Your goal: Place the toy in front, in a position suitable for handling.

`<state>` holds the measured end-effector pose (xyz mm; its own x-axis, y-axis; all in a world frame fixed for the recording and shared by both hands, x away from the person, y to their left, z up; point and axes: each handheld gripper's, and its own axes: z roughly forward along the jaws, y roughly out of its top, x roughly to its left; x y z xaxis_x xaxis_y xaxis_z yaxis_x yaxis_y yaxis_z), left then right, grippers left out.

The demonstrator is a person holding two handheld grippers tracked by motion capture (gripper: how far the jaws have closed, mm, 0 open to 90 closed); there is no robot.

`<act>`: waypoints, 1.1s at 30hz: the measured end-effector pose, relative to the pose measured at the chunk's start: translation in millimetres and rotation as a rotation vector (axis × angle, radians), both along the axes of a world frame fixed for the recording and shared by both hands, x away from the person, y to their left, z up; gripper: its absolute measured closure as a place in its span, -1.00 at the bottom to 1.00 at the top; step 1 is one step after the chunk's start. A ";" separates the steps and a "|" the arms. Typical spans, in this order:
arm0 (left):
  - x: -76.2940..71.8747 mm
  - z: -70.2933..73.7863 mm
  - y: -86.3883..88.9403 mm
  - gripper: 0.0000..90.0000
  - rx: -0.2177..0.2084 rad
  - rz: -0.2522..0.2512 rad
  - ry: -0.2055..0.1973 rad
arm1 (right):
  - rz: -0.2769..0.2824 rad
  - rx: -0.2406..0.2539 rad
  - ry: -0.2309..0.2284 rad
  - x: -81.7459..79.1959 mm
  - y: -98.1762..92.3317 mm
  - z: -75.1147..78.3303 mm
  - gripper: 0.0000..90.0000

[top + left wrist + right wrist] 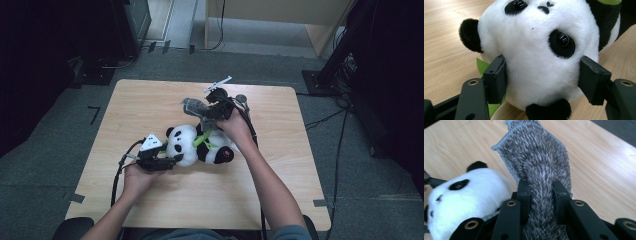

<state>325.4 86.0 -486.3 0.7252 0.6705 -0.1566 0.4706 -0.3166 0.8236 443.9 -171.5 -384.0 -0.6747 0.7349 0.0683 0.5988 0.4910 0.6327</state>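
Note:
A black-and-white plush panda lies on its side at the middle of the wooden table, with a green leaf on its body. My left gripper comes in from the left and is shut on the panda's head; both pads press into the white fur. A little above the panda's far side, my right gripper is shut on a grey shaggy cloth. The cloth stands up between the jaws of the right gripper, and the panda's head lies below to the left.
Bare wood surrounds the panda on all sides. Cables trail from both grippers toward the near edge. Dark equipment and floor cables stand beyond the table's right side, and a wooden cabinet is at the back.

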 end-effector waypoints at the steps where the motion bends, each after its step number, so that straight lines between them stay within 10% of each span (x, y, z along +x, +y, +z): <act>1: -0.1 -0.1 0.0 -0.28 0.000 0.000 0.000 | -0.006 -0.009 -0.001 -0.1 -1.3 1.3 0.65; 16: -0.1 -0.4 0.2 -0.29 -0.008 0.007 -0.004 | 0.145 0.128 -0.075 -33.2 47.7 53.5 0.66; 24: -0.6 0.1 -0.2 -0.29 0.001 0.007 -0.011 | 0.238 0.123 0.002 -39.4 96.1 27.9 0.66; 33: -1.0 0.1 -0.7 -0.29 0.002 0.010 -0.008 | 0.230 0.091 0.124 -29.9 99.9 -14.5 0.65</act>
